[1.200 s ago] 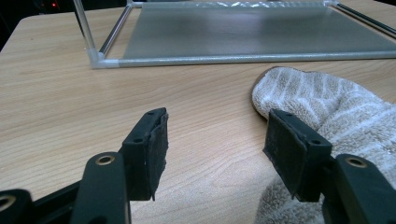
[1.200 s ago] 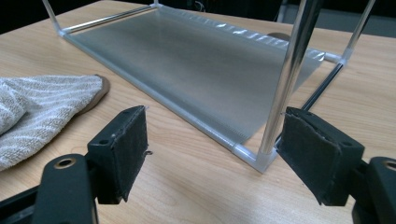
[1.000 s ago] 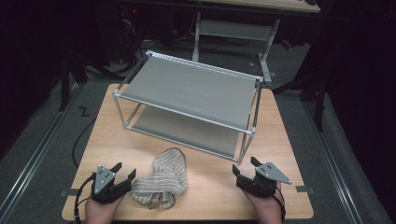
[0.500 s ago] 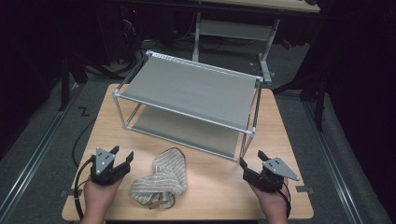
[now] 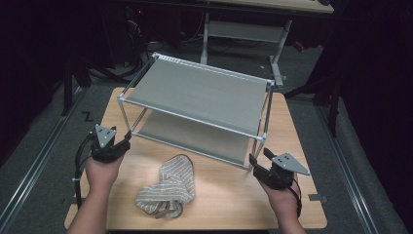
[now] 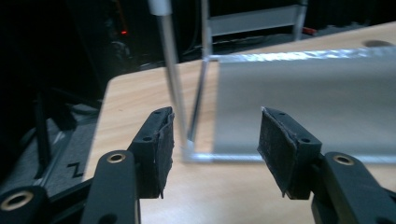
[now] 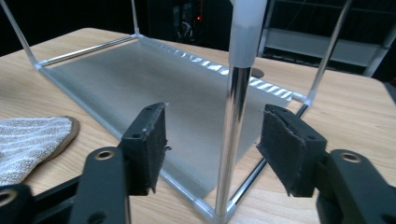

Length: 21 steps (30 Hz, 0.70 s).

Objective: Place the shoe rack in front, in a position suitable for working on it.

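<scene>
Both tongs, left [image 5: 127, 139] and right [image 5: 254, 161], gape empty around the rack's [image 5: 204, 92] front posts; uneven closing could skew it.

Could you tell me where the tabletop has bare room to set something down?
Bare wood lies between the striped slippers and the right gripper, and left of the slippers below the left gripper. The two-tier shelf rack crowds the table's far half.
</scene>
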### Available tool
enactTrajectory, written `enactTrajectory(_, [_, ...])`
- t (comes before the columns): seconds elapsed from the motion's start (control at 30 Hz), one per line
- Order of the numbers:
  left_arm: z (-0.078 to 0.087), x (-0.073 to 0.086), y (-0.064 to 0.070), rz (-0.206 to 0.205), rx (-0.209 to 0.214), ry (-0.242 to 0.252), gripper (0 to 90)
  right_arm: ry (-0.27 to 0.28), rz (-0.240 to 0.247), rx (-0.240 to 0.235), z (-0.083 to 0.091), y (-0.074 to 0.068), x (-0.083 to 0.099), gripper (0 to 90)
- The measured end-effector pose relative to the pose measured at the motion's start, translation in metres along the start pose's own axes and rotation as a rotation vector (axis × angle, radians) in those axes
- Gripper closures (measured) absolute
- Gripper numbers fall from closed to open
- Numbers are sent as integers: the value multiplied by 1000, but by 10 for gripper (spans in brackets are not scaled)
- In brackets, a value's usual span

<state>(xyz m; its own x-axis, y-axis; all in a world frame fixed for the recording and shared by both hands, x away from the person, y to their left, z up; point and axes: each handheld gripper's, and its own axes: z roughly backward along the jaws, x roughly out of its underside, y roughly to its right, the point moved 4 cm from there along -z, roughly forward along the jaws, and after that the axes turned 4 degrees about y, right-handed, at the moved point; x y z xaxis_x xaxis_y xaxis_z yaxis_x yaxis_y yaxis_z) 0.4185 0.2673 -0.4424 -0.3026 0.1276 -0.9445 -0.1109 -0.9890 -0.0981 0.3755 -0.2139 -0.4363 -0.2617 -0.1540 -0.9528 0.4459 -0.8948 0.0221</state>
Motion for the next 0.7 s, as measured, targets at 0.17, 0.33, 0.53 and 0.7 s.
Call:
enactTrajectory(0.17, [-22, -13, -4, -5, -21, 16, 482, -8, 2, 5, -5, 1, 1, 474])
enactTrajectory(0.33, [-50, -21, -3, -5, -45, 10, 525, 5, 9, 12, -7, 1, 0, 560])
enactTrajectory(0.53, [-61, -21, -10, -1, -79, -8, 623, 4, 9, 18, -9, 3, 1, 674])
enactTrajectory(0.7, [-60, -24, -13, -9, -85, 6, 753, 2, 7, 38, -11, 6, 0, 777])
